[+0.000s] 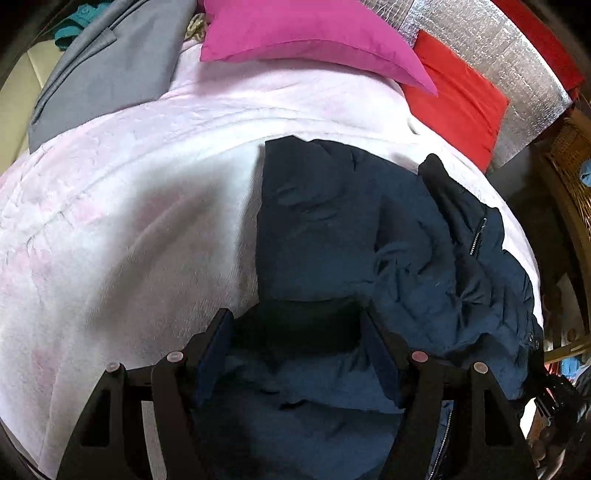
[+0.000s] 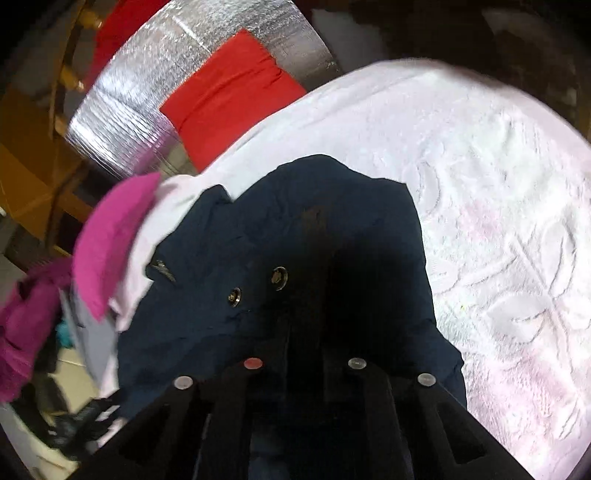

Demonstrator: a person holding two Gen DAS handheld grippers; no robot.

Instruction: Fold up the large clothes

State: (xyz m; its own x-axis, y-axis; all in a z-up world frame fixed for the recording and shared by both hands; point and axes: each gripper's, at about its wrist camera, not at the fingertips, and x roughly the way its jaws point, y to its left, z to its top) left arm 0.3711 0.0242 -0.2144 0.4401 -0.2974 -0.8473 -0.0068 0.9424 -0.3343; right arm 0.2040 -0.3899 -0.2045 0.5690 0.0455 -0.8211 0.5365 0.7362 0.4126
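A dark navy padded jacket (image 1: 332,229) lies crumpled on a pale pink blanket (image 1: 129,229). A zipper shows along its right side. My left gripper (image 1: 295,332) is open, with its jaws wide apart just over the jacket's near part. In the right wrist view the same jacket (image 2: 229,266) shows two metal snap buttons. My right gripper (image 2: 304,280) is shut on the jacket's fabric, which bunches dark between its fingers.
A magenta pillow (image 1: 314,33) and a red pillow (image 1: 458,96) lie at the head of the bed by a silver foil panel (image 1: 517,74). A grey garment (image 1: 110,66) lies at the far left. A wicker piece (image 1: 569,155) stands at the right.
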